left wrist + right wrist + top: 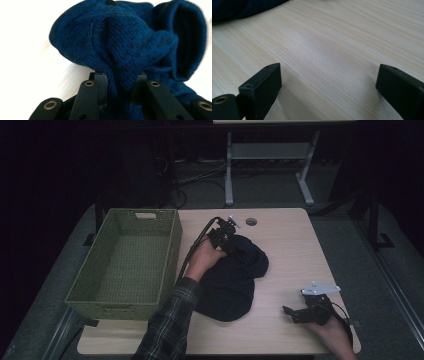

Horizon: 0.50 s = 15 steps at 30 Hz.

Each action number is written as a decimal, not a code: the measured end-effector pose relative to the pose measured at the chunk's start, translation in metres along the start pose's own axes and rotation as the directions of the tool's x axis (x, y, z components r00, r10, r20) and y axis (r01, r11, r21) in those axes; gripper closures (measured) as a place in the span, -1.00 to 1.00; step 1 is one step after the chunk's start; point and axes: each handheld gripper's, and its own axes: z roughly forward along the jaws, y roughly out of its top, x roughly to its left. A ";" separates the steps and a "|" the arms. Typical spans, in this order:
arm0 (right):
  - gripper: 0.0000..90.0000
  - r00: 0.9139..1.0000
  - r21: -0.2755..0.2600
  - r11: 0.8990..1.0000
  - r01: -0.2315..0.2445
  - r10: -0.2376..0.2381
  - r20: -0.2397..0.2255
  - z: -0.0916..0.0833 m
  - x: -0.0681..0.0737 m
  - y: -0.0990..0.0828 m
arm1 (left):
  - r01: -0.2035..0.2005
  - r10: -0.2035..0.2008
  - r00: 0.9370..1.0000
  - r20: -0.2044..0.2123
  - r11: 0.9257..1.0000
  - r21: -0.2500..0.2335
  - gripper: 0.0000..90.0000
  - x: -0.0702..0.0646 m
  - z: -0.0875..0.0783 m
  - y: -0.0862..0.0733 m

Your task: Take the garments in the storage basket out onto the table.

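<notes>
A dark blue knitted garment (234,280) lies bunched in the middle of the wooden table (285,245). My left gripper (226,240) sits at its far left edge, low over the table. In the left gripper view a thick fold of the blue knit (120,50) is pinched between the two black jaws of that gripper (121,83), and the rest of the cloth bulges up beyond them. My right gripper (296,314) rests near the table's front right corner, apart from the garment. In its own view that right gripper (328,82) has its jaws wide apart over bare wood.
A green woven basket (170,260), with nothing inside it, stands on the left side of the table, next to the garment. A small round grommet (251,222) sits in the tabletop at the back. Metal table legs and cables are on the floor beyond.
</notes>
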 end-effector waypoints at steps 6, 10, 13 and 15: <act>-0.87 1.000 0.001 1.000 0.001 -0.001 0.001 0.000 0.000 0.000 | 0.041 -0.040 0.999 -0.032 0.998 0.042 0.62 0.015 0.018 -0.010; -0.87 1.000 0.002 1.000 0.000 0.000 0.001 0.000 0.000 0.000 | 0.073 -0.070 0.997 -0.042 0.995 0.067 0.60 0.022 0.030 -0.016; -0.87 1.000 0.001 1.000 0.001 -0.001 0.001 0.000 0.000 0.000 | 0.083 -0.079 0.996 -0.051 0.993 0.085 0.59 0.025 0.038 -0.021; -0.87 1.000 0.001 1.000 0.001 -0.001 0.001 0.000 0.000 0.000 | 0.086 -0.080 0.995 -0.061 0.991 0.099 0.58 0.026 0.043 -0.024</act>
